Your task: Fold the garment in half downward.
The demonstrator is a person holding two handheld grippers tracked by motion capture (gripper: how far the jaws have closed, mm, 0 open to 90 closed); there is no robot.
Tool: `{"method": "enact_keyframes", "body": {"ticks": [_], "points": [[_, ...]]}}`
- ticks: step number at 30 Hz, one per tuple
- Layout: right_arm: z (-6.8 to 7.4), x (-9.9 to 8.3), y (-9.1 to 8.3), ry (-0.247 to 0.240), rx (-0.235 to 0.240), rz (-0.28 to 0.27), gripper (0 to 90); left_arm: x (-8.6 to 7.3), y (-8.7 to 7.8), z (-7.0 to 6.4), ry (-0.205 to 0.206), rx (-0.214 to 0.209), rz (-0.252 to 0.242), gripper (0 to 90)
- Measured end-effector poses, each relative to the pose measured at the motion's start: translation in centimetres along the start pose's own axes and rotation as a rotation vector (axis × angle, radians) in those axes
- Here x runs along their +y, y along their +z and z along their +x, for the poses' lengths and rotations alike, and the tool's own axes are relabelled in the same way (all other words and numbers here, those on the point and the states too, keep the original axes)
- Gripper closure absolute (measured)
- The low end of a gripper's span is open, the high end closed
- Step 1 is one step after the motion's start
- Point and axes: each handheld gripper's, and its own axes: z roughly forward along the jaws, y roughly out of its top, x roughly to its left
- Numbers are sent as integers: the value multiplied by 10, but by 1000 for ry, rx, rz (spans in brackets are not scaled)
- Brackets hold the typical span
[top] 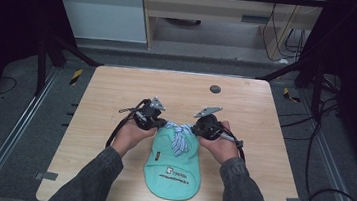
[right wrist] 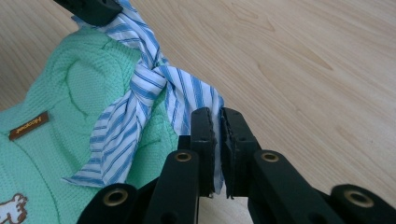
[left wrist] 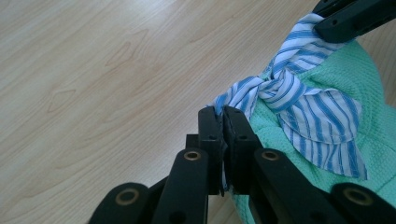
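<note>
A mint green knitted cap (top: 172, 162) (left wrist: 327, 79) (right wrist: 56, 116) lies on the wooden table (top: 116, 99), brim toward the person. At its far end a blue-and-white striped cloth strap (top: 179, 137) (left wrist: 299, 93) (right wrist: 140, 88) is tied in a knot. My left gripper (top: 160, 124) (left wrist: 222, 114) is shut on the strap's left end. My right gripper (top: 196, 128) (right wrist: 215, 114) is shut on the strap's right end. Each gripper's jaws show at the top edge of the other's view, clamped on the strap.
A small dark round disc (top: 215, 89) sits near the table's far edge. Black frame bars and cables surround the table on the floor. Bare wood stretches beyond and beside the cap.
</note>
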Motion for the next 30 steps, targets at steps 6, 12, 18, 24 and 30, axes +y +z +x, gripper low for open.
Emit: {"method": "enact_keyframes", "body": {"ticks": [6, 12, 18, 24, 30], "points": [[0, 5, -4, -11, -7, -18, 842, 5, -5, 3, 5, 1, -13, 871], [2, 8, -11, -19, -5, -25, 843, 11, -12, -2, 18, 25, -23, 871], [2, 11, -16, -46, -9, -29, 843, 12, -17, -3, 30, 28, -34, 871], [1, 12, -17, -81, -11, -34, 843, 11, -22, -2, 19, 18, -38, 871], [3, 12, -16, -99, -16, -31, 843, 11, -22, -5, 19, 29, -42, 871]]}}
